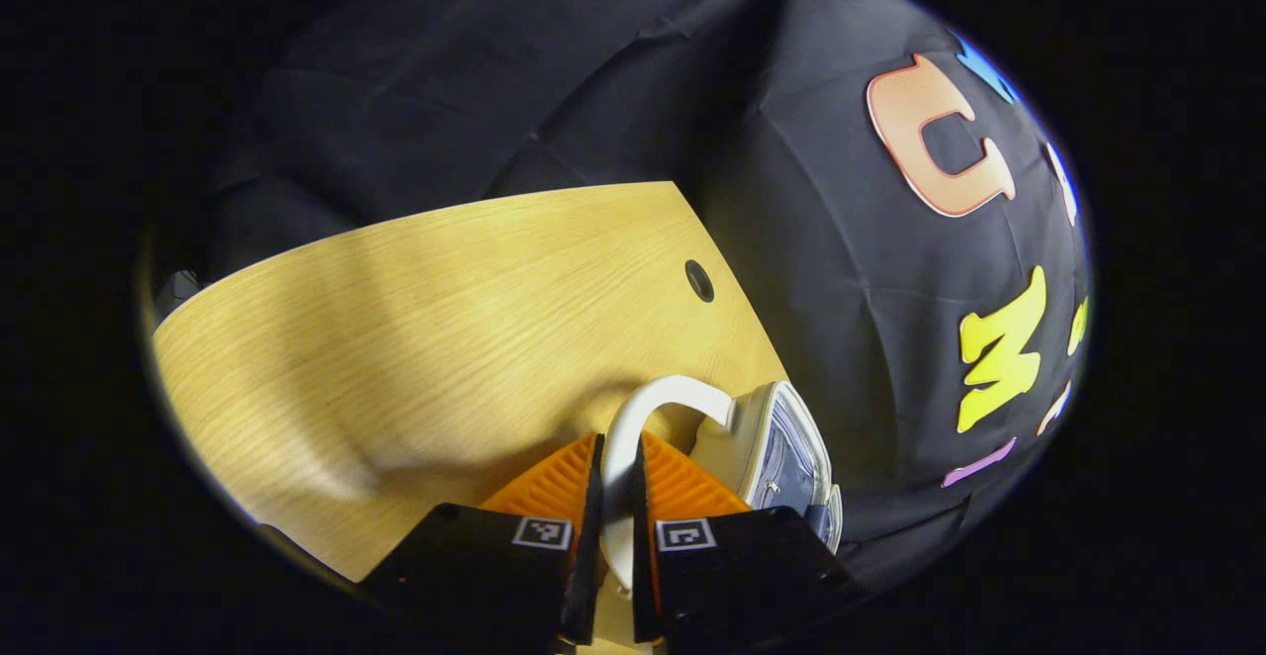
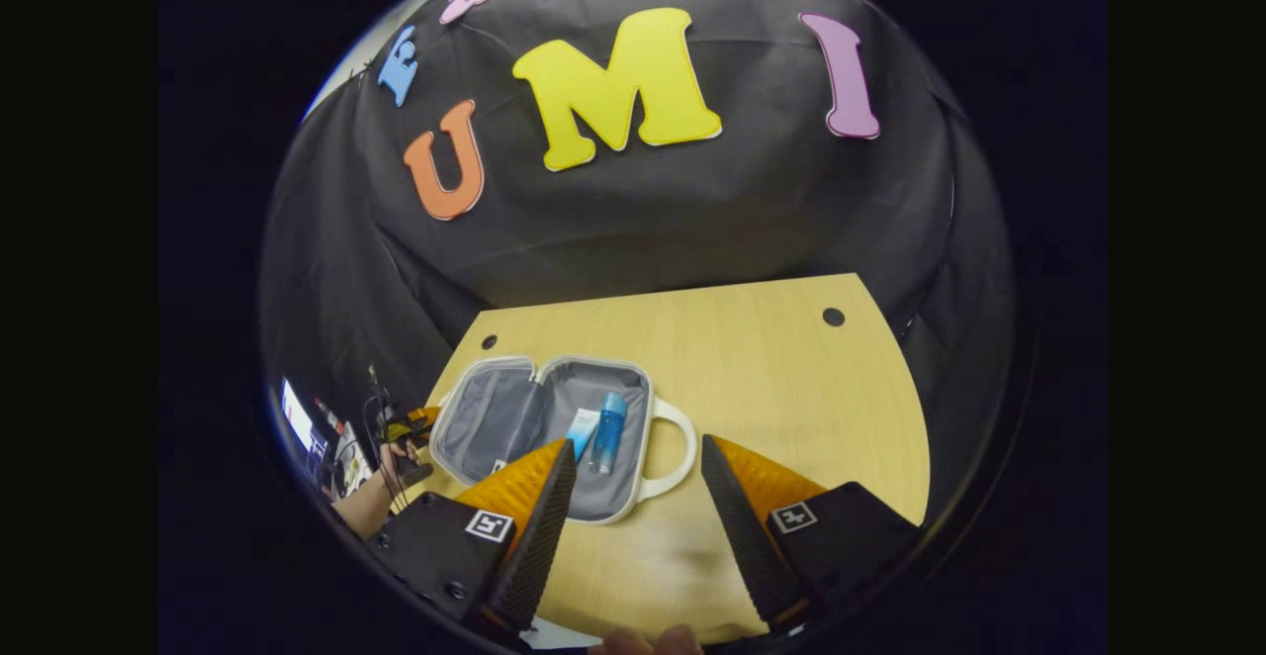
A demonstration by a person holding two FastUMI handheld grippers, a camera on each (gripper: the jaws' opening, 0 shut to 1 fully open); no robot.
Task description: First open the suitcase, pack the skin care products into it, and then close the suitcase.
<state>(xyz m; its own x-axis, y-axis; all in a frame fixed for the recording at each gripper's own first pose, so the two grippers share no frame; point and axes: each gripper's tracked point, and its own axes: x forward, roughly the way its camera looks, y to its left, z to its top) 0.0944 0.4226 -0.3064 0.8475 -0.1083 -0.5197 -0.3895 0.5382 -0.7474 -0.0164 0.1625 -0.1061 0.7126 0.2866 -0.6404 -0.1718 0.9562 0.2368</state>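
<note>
- Grey-lined suitcase (image 2: 539, 427) is lying open on the wooden table (image 2: 771, 378), holding 2 blue skincare bottles (image 2: 601, 432); packing appears done.
- Left gripper (image 1: 618, 497) is clenching the white handle (image 1: 633, 427), seemingly starting the closing.
- Right gripper (image 2: 633, 497) is hovering released.

No legible text or labels.
</note>
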